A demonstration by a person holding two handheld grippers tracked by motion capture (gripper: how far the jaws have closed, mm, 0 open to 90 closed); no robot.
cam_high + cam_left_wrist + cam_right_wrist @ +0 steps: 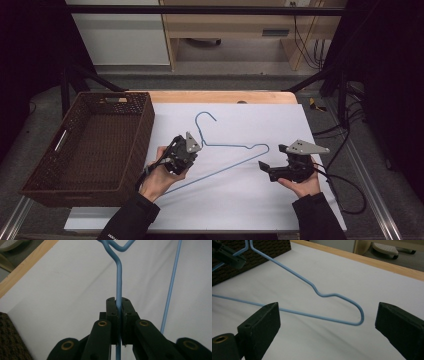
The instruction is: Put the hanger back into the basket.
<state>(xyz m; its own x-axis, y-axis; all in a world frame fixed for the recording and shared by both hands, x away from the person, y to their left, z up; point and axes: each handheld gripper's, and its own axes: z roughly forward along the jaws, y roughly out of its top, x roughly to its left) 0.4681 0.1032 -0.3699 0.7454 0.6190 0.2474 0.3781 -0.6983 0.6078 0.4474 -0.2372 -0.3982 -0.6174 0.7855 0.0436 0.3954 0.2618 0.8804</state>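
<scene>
A blue wire hanger (235, 150) lies across the middle of the white sheet (240, 205), hook pointing toward the far edge of the table. The left gripper (192, 148) has its jaws pinched tight on the wire; in the left gripper view the blue strand runs straight between the two black pads (113, 315), just below the twisted neck. The right gripper (263, 166) sits just beside the hanger's rounded right shoulder, jaws spread wide and holding nothing; in the right gripper view that curved end (359, 315) lies on the sheet between the two black jaws, touching neither.

The brown woven basket (145, 125) stands at the left, its near corner hanging past the table's front left edge, its right wall close to the left hand (160, 180). A strip of bare wood (220, 96) shows beyond the sheet's far edge. Open white sheet lies in front of both hands and to the right of the right gripper, up to the sheet's right edge.
</scene>
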